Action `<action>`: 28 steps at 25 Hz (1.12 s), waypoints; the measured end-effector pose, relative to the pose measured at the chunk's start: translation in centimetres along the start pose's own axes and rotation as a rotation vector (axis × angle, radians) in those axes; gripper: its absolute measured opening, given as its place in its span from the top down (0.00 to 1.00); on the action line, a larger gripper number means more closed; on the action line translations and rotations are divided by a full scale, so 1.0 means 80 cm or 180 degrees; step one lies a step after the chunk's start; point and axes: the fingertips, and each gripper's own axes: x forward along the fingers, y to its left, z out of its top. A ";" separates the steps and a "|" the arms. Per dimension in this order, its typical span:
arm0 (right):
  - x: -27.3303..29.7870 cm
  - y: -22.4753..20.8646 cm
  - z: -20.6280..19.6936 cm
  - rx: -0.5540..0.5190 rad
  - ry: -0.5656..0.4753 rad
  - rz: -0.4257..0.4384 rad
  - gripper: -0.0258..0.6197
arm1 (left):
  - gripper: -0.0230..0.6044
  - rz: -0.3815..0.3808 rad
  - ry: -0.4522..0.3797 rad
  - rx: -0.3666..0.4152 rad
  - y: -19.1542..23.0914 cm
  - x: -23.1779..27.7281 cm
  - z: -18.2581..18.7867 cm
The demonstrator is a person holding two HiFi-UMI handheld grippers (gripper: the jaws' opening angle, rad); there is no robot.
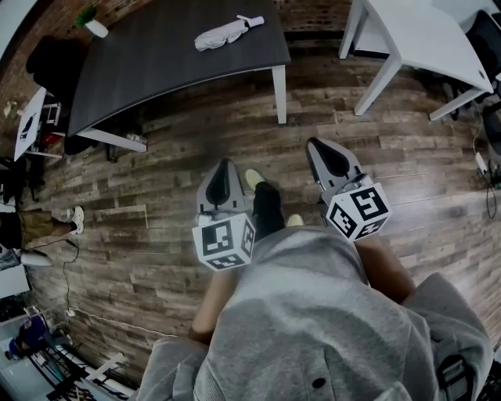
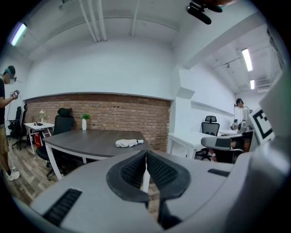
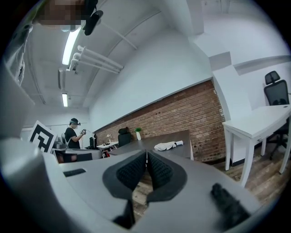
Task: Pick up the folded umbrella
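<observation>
The folded umbrella (image 1: pixel 227 32) is white and lies on the dark grey table (image 1: pixel 156 55), near its far right corner. It also shows small in the left gripper view as the umbrella (image 2: pixel 128 143) and in the right gripper view as the umbrella (image 3: pixel 167 145). My left gripper (image 1: pixel 221 167) and right gripper (image 1: pixel 316 146) hang over the wooden floor, well short of the table. Both point toward it. Each has its jaws pressed together with nothing between them, as the left gripper (image 2: pixel 146 154) and right gripper (image 3: pixel 146 154) show close up.
A white table (image 1: pixel 423 39) stands right of the dark one. A potted plant (image 1: pixel 91 21) sits on the dark table's far left corner. Office chairs (image 2: pixel 63 120) stand behind it. A person (image 3: pixel 74 134) stands at the left, and another person's legs (image 1: pixel 39 227) show at the floor's left edge.
</observation>
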 end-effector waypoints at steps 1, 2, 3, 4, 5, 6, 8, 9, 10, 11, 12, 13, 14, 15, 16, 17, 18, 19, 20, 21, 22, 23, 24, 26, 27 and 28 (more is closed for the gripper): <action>0.004 -0.002 0.000 0.0001 0.0009 0.0004 0.92 | 0.94 -0.0002 0.0005 -0.0003 0.001 0.005 0.000; 0.007 -0.005 0.001 0.0000 0.0015 0.0003 0.92 | 0.94 -0.0006 0.0010 -0.0002 0.002 0.011 0.001; 0.012 -0.009 0.003 0.0001 0.0016 -0.0003 0.92 | 0.94 -0.0013 0.0014 0.0000 0.002 0.018 0.002; 0.017 -0.013 0.004 0.0007 0.0015 -0.0011 0.92 | 0.94 -0.0022 0.0021 0.0000 0.003 0.025 0.003; 0.023 -0.017 0.005 0.0016 0.0014 -0.0018 0.92 | 0.94 -0.0031 0.0031 -0.0001 0.005 0.031 0.003; 0.029 -0.019 0.006 0.0024 0.0017 -0.0023 0.92 | 0.94 -0.0040 0.0046 -0.0006 0.007 0.037 0.002; 0.040 -0.024 0.006 0.0030 0.0034 -0.0034 0.92 | 0.94 -0.0056 0.0083 -0.0015 0.011 0.048 0.000; 0.047 -0.026 0.006 0.0029 0.0045 -0.0038 0.92 | 0.94 -0.0058 0.0101 -0.0018 0.015 0.055 -0.001; 0.054 -0.028 0.008 0.0025 0.0053 -0.0039 0.92 | 0.94 -0.0057 0.0115 -0.0023 0.019 0.062 -0.001; 0.060 -0.031 0.010 0.0019 0.0059 -0.0037 0.92 | 0.94 -0.0054 0.0126 -0.0031 0.022 0.069 0.000; 0.066 -0.034 0.012 0.0011 0.0065 -0.0035 0.92 | 0.94 -0.0053 0.0134 -0.0042 0.025 0.077 0.001; 0.072 -0.037 0.014 0.0006 0.0075 -0.0035 0.92 | 0.94 -0.0054 0.0141 -0.0053 0.026 0.084 0.003; 0.079 -0.041 0.016 0.0008 0.0086 -0.0036 0.92 | 0.94 -0.0054 0.0146 -0.0060 0.028 0.091 0.005; 0.086 -0.046 0.019 0.0016 0.0097 -0.0038 0.92 | 0.94 -0.0056 0.0152 -0.0065 0.030 0.099 0.008; 0.094 -0.050 0.021 0.0028 0.0106 -0.0040 0.92 | 0.94 -0.0059 0.0160 -0.0065 0.032 0.107 0.011; 0.103 -0.054 0.023 0.0041 0.0112 -0.0042 0.92 | 0.94 -0.0065 0.0169 -0.0064 0.035 0.115 0.015; 0.111 -0.057 0.026 0.0052 0.0116 -0.0045 0.92 | 0.94 -0.0071 0.0180 -0.0060 0.038 0.122 0.019; 0.120 -0.060 0.028 0.0060 0.0120 -0.0046 0.92 | 0.94 -0.0075 0.0193 -0.0055 0.041 0.129 0.022; 0.128 -0.062 0.030 0.0066 0.0124 -0.0047 0.92 | 0.94 -0.0077 0.0207 -0.0049 0.045 0.135 0.025; 0.137 -0.063 0.032 0.0073 0.0129 -0.0051 0.92 | 0.94 -0.0081 0.0223 -0.0040 0.050 0.141 0.027; 0.146 -0.065 0.033 0.0083 0.0133 -0.0059 0.92 | 0.94 -0.0088 0.0240 -0.0028 0.055 0.147 0.029; 0.153 -0.067 0.034 0.0094 0.0137 -0.0072 0.92 | 0.94 -0.0098 0.0256 -0.0015 0.059 0.153 0.031; 0.159 -0.069 0.036 0.0108 0.0140 -0.0088 0.92 | 0.94 -0.0109 0.0270 -0.0005 0.063 0.160 0.033; 0.171 -0.077 0.038 0.0125 0.0141 -0.0117 0.92 | 0.94 -0.0122 0.0287 0.0007 0.069 0.175 0.035; 0.176 -0.081 0.040 0.0125 0.0143 -0.0131 0.92 | 0.94 -0.0126 0.0292 0.0008 0.072 0.183 0.037; 0.181 -0.086 0.041 0.0122 0.0150 -0.0147 0.92 | 0.94 -0.0131 0.0296 0.0008 0.074 0.190 0.038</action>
